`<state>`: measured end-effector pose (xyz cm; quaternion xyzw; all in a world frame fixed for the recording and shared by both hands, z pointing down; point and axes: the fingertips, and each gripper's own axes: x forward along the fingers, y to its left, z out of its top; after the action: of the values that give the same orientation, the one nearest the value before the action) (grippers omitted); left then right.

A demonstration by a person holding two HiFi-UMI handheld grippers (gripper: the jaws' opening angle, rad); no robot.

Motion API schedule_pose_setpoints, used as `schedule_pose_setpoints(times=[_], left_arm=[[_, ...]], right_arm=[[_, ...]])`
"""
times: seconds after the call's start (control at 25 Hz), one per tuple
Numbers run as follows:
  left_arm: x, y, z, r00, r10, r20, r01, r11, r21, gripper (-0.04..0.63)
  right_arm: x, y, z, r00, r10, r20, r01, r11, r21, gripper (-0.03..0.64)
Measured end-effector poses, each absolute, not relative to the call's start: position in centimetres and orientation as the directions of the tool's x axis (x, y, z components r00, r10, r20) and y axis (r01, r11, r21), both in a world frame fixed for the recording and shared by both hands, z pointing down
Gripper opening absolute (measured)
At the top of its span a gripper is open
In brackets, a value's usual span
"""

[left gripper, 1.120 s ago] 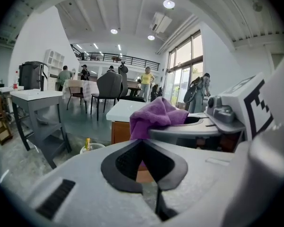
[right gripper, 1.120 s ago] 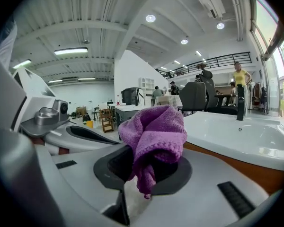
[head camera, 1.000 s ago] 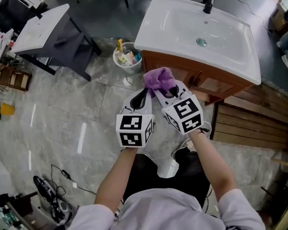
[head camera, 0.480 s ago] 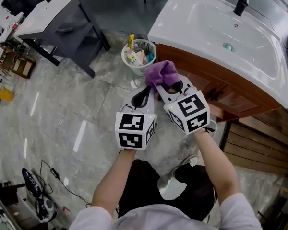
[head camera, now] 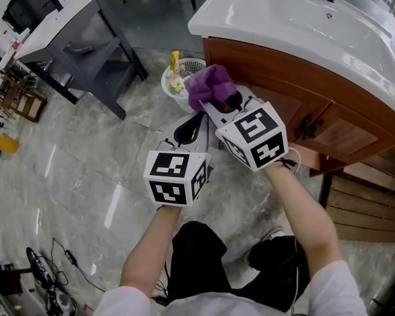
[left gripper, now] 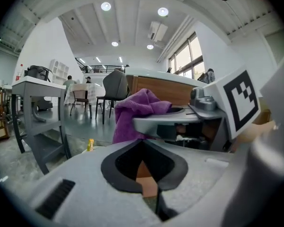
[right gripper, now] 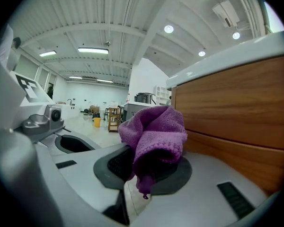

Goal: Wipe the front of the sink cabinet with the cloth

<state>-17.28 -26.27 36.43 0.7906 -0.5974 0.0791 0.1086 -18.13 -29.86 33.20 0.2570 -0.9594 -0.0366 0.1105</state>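
Note:
The sink cabinet [head camera: 286, 91] has a brown wooden front under a white basin [head camera: 283, 18]. My right gripper [head camera: 225, 104] is shut on a bunched purple cloth [head camera: 209, 84], which hangs just off the cabinet's left front corner. In the right gripper view the cloth [right gripper: 154, 134] bulges over the closed jaws of the right gripper [right gripper: 143, 171], with the wooden front [right gripper: 236, 108] close on its right. I cannot tell whether cloth and wood touch. My left gripper [head camera: 189, 129] sits beside and below the right one, shut with nothing in it [left gripper: 146, 167].
A white mesh waste basket [head camera: 174, 78] with bottles stands on the marble floor just left of the cabinet corner. A dark grey table [head camera: 85, 35] is farther left. Dark door handles [head camera: 309, 127] show on the cabinet front. Wooden slats [head camera: 375, 196] lie at the right.
Both grippers and my view have come lower and closer to the cabinet, so its wooden front now shows. The cloth has stayed clamped in the right gripper.

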Motion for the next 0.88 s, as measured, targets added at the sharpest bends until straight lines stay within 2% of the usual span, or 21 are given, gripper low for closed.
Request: schedule_pose_setpoints(times=[0.56,0.88], left_arm=[[-14.3,-27.0,37.9,0.361,-0.918,0.164,-0.933,-0.358,0.045,0.006],[-13.0,-27.1,37.3,0.388,-0.913,0.123,-0.922,-0.386,0.043,0.006]], right_arm=[[-14.7,-31.1,33.9,-0.803,-0.588,0.097,-0.572,0.806,0.153,0.072],[-11.5,-30.6,34.0,-0.763,-0.64,0.087,-0.624,0.766,0.156,0.072]])
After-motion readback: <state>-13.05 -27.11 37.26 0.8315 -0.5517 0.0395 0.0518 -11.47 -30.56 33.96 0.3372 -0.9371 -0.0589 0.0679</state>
